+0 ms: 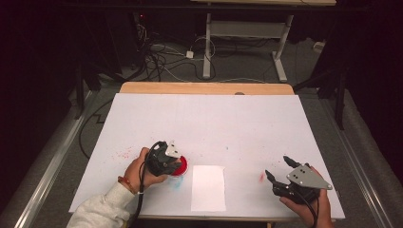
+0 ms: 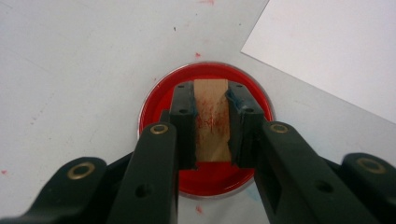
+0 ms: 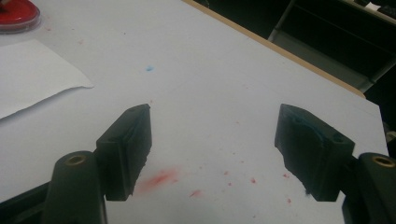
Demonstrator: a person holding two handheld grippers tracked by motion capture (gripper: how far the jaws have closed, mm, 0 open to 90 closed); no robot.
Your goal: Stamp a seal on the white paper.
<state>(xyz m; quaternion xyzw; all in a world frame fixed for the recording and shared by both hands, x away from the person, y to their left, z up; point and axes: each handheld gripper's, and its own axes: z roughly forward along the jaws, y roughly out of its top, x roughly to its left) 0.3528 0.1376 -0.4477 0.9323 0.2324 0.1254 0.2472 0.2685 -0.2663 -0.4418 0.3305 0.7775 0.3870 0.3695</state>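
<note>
A white-covered table top (image 1: 209,123) with a bare wooden strip along its far edge is seen from above. Faint red speckles are scattered on the covering near both hands, and a red smear (image 3: 156,179) lies just in front of the right gripper's jaws.

The left gripper (image 2: 211,123) is held in the person's left hand (image 1: 138,171) at the near left of the table, pointed down over a shallow round dish of red ink or paint (image 2: 205,182). Its jaws are closed on a small rectangular wooden block (image 2: 212,121), clamped from both sides. The block's upper face is streaked with red. The block is held inside the dish's rim; whether its underside touches the red surface cannot be told. A white sleeve (image 1: 102,209) covers the left forearm.

A blank white rectangular sheet of paper (image 1: 208,188) lies flat just to the right of the dish, near the table's front edge, touching neither gripper. One of its corners is seen in the left gripper view, close beside the dish.

The right gripper (image 3: 212,154) is held in the right hand (image 1: 309,204) at the near right, well apart from the sheet. Its jaws are spread wide with nothing between them, and bare table is seen in the gap. A grey three-cornered plate (image 1: 309,176) is carried on its top.
</note>
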